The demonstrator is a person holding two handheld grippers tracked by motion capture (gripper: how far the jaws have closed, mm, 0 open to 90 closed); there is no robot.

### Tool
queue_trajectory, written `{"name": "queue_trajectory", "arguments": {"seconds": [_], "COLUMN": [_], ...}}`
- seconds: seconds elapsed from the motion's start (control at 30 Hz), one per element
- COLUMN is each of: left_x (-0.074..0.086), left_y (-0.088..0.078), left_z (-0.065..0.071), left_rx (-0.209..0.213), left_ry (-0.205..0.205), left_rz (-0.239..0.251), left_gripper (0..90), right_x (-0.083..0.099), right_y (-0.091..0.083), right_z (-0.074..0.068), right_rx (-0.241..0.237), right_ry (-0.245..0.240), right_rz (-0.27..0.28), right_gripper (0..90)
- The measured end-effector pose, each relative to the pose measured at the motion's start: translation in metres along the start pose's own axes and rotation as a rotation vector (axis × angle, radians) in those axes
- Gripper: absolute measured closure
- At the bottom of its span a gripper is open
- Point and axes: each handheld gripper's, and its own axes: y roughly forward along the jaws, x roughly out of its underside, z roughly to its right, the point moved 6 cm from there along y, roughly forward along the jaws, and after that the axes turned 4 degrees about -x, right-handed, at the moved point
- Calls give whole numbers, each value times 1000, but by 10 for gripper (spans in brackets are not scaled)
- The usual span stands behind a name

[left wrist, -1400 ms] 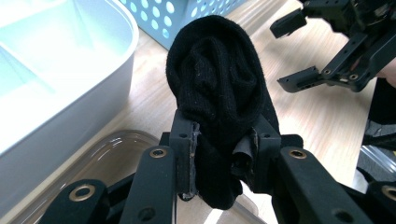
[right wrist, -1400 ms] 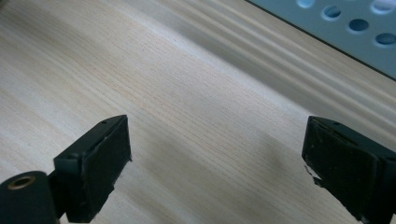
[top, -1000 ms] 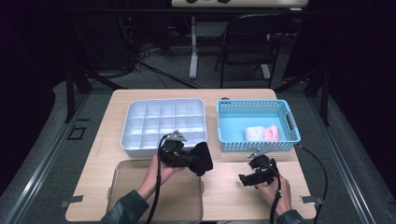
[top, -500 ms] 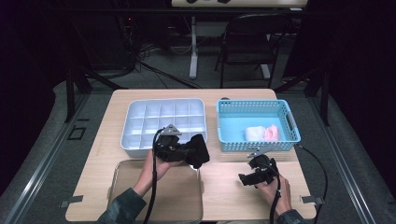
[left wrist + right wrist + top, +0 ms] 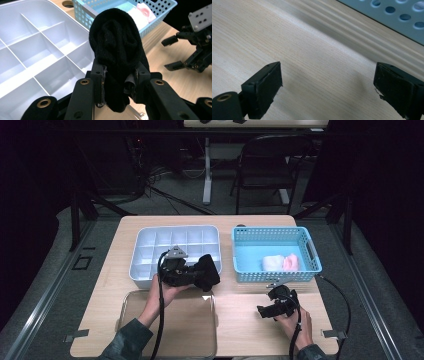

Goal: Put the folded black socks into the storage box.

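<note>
A black rolled sock (image 5: pixel 209 272) hangs just above the near right corner of the white compartment tray (image 5: pixel 150 251), with my left gripper (image 5: pixel 196 277) shut on it. In the left gripper view the sock (image 5: pixel 116 47) bulges up between the pads of the left gripper (image 5: pixel 117 83), and the tray's compartments (image 5: pixel 32 50) lie to its left. My right gripper (image 5: pixel 266 310) rests low over the table in front of the blue basket (image 5: pixel 277 231), its jaws wide apart. Bare wood lies between the jaws of the right gripper (image 5: pixel 327 87).
The blue basket holds a white bundle (image 5: pixel 273 262) and a pink bundle (image 5: pixel 291 262). A shallow clear tray (image 5: pixel 200 332) lies at the table's near edge under my left forearm. A folding chair (image 5: pixel 270 165) stands beyond the table.
My left gripper has carried the black sock upward and away from the person, from over the clear tray to the compartment tray's near corner. The right gripper has stayed still.
</note>
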Motion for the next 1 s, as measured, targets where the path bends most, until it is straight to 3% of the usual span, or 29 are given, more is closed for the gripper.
{"name": "queue_trajectory", "arguments": {"seconds": [0.23,0.63,1.0], "left_x": [-10,-22,-26], "left_y": [-1,4,21], "left_z": [-8,-19,-16], "left_rx": [-28,-81,-174], "left_ry": [-8,-9,63], "left_rz": [37,40,28], "left_gripper": [691,691,691], "right_x": [2,4,4], "right_y": [4,6,6], "right_z": [1,2,2], "right_rx": [5,-3,3], "right_ry": [5,12,11], "right_rz": [-20,-37,-45], "right_gripper": [73,77,80]}}
